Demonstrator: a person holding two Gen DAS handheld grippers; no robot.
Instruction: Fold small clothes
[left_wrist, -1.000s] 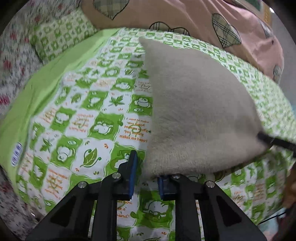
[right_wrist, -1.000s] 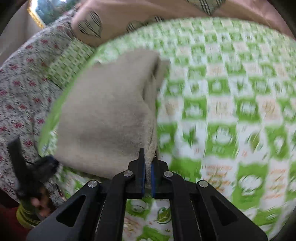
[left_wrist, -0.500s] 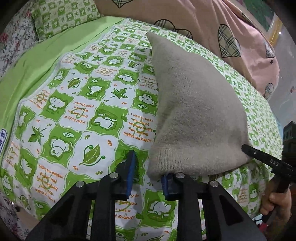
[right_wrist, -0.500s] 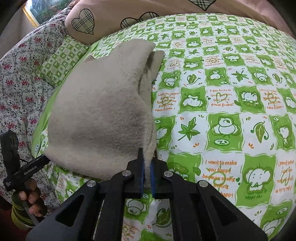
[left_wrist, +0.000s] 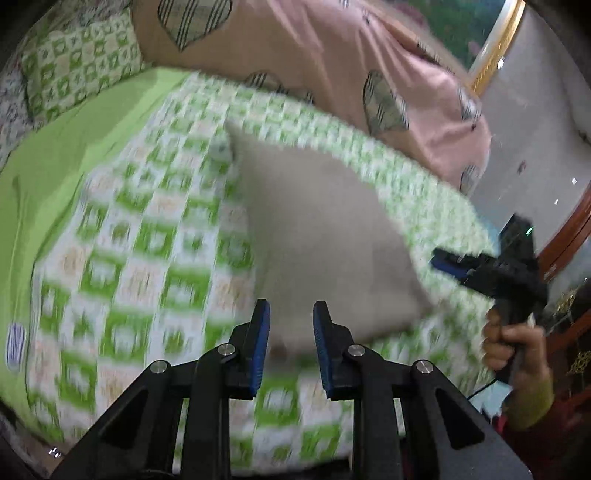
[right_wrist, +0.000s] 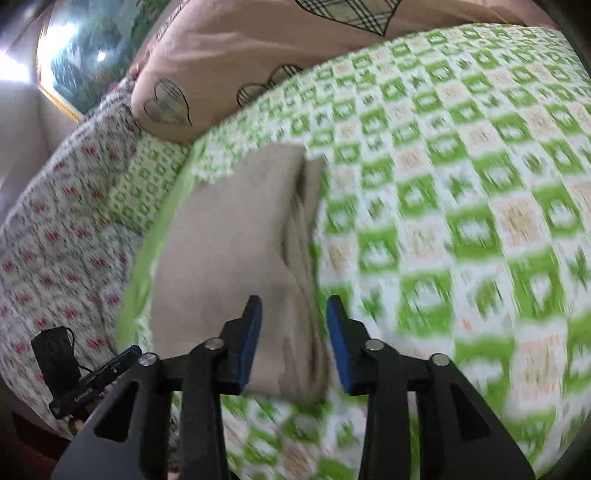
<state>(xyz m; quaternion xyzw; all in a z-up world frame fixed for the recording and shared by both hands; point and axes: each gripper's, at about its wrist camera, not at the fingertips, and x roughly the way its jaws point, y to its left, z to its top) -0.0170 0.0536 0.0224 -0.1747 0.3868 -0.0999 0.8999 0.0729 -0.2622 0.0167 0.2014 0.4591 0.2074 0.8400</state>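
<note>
Left wrist: quilt (left_wrist: 122, 258) writing blurred, unreadable

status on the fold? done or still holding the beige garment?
Done: the beige garment lies folded on the green checked bedspread, with layered edges along its right side. In hand: nothing. The left gripper and right gripper both have their jaws open at the garment's near edge, gripping nothing. Left: at most a tidy-up; the frames are too blurred to judge neatness.
</note>
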